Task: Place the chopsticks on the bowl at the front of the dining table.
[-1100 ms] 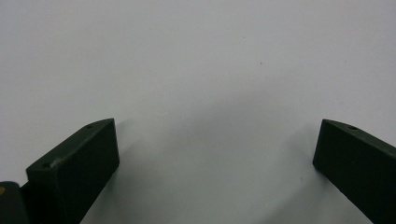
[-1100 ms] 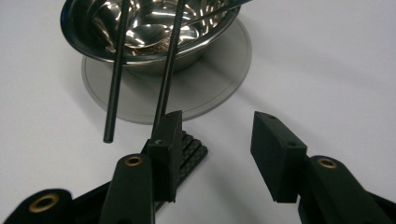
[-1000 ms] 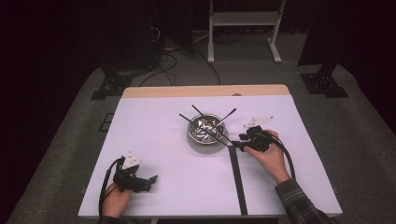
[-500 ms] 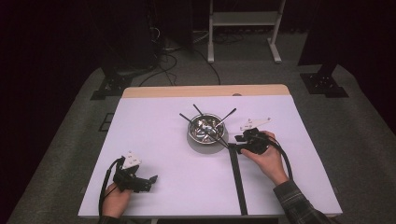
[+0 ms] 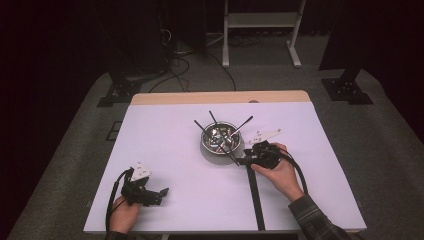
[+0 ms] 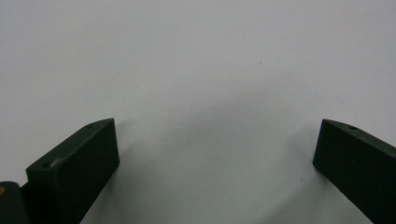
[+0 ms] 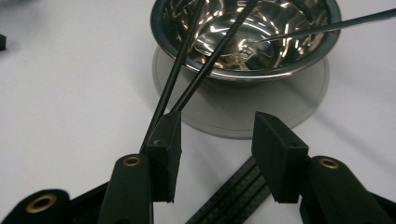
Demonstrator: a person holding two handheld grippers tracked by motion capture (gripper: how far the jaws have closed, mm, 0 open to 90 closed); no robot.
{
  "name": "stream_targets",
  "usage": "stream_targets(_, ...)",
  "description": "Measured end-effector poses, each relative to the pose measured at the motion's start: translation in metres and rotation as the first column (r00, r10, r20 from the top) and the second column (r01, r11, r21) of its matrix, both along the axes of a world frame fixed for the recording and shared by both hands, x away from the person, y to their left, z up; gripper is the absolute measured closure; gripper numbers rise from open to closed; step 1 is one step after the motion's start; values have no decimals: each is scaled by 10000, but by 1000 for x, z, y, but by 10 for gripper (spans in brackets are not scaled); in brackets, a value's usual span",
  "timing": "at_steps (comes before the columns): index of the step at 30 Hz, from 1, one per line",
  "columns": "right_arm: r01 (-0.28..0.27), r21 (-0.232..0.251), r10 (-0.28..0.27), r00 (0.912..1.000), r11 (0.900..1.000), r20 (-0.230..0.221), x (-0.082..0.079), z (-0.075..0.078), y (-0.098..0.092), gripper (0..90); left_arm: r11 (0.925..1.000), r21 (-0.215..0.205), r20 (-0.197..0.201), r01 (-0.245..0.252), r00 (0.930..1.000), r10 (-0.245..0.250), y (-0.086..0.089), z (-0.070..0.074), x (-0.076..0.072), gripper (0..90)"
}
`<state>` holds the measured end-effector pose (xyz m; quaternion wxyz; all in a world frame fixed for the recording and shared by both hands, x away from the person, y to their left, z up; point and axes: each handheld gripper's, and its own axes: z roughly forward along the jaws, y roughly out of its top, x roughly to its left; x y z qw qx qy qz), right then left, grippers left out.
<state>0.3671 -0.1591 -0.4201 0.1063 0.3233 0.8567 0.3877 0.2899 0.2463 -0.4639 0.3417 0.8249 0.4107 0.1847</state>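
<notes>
The right gripper (image 7: 217, 140), jaws apart and empty, reaches for black sticks (image 7: 187, 88) leaning from the steel bowl (image 7: 243, 70) just ahead; next it must close on one, while the left gripper (image 6: 215, 154) hangs with jaws wide apart over bare bench (image 6: 196, 56).

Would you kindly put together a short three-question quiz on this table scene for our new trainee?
1. True or false: the left claw holds a rod.
2. What stands nearest the right claw: A) a plate, B) a steel bowl, C) a cup?
3. What leans out over the bowl's rim?

Key: 1. False; its jaws stand open over the bare table. 2. B. 3. Thin black rods; two of them reach down beside one jaw of the right claw, which is open with nothing between its jaws.
</notes>
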Motion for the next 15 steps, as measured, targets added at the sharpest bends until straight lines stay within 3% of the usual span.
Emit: stream_targets(15, -650, -11, 650, 9978, 9979, 102, -10, 3, 22, 516, 10000, -18, 4, -11, 10000, 11, 0, 0, 0, 0)
